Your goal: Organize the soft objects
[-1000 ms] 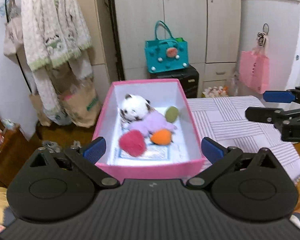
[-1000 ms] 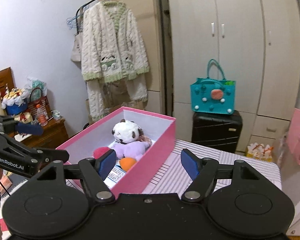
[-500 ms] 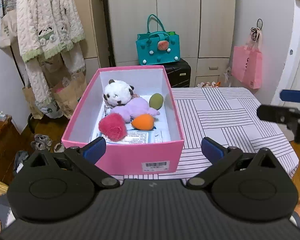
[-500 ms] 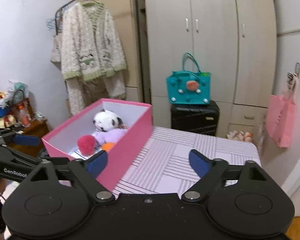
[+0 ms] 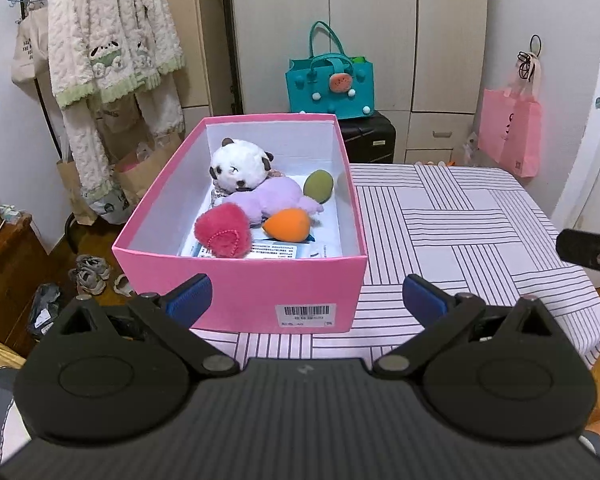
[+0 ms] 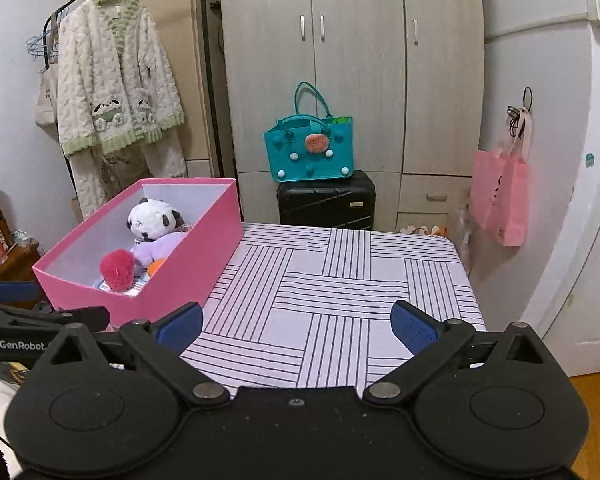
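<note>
An open pink cardboard box (image 5: 240, 292) is set on the left part of a stripe-patterned tablecloth (image 6: 340, 292). A round panda plush (image 5: 238, 166) is placed at its far end, a fuzzy red heart plush (image 5: 223, 231) nearer. Behind the table, a teal felt tote bag (image 6: 310, 148) is stood on a black hard-shell suitcase (image 6: 326, 204).

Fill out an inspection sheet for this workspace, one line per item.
Surface: striped table cloth, bare beside the box.
Job's things: pink box holds panda plush, purple plush, red heart, orange sponge, green sponge.
Clutter: nothing seen on the table.
Grippers: left gripper open, empty; right gripper opening, empty.
Cables: nothing seen.
Surroundings: wardrobe, teal bag on black suitcase, hanging cardigan, pink tote.
</note>
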